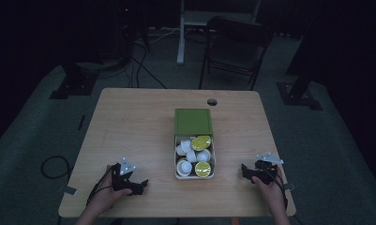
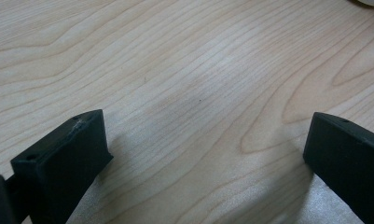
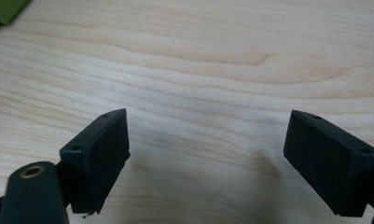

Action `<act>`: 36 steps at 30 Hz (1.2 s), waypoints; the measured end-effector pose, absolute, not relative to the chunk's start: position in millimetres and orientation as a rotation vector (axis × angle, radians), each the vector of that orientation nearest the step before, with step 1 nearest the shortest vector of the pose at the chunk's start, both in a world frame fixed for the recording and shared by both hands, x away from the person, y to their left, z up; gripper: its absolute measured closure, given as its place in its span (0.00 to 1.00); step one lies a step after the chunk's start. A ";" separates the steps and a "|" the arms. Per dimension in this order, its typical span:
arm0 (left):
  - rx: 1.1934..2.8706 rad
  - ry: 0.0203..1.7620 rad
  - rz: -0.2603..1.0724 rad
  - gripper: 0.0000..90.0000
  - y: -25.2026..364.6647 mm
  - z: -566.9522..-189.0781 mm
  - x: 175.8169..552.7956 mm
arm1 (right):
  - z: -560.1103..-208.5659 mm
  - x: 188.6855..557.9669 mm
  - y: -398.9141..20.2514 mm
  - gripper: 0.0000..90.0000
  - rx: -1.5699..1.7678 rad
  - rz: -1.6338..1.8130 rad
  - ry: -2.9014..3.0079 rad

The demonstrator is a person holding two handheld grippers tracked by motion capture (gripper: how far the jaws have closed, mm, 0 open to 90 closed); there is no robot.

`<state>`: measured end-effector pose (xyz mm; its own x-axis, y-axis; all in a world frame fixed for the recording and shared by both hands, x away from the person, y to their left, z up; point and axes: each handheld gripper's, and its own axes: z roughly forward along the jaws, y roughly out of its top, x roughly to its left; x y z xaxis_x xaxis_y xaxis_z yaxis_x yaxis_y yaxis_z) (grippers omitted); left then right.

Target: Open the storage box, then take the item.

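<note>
Left gripper (image 1: 141,183) rests on the wooden table (image 1: 129,122), jaws spread wide, holding nothing. Right gripper (image 1: 245,170) likewise: jaws wide apart, empty, low over bare wood. Between the two grippers stands a box (image 1: 195,175) of small cups (image 1: 184,166), its green lid (image 1: 192,122) slid to the far end.

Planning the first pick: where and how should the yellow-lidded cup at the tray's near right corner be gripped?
Probably from straight above, jaws across the round rim of the yellow-lidded cup. It sits lid-up in the tray, hemmed by walls and neighbouring cups, so side approaches look blocked.
</note>
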<state>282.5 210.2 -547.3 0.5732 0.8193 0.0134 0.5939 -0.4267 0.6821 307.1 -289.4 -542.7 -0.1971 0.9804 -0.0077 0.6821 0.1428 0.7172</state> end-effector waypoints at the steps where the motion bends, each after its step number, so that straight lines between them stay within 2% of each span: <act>1: 2.169 1.123 0.459 0.00 210.2 -547.3 282.5 | -543.8 307.7 -290.0 0.16 1.592 0.809 1.948; 36: 2.156 1.135 0.452 0.00 217.1 -546.9 275.0 | -550.6 316.7 -288.9 0.12 1.583 0.844 1.957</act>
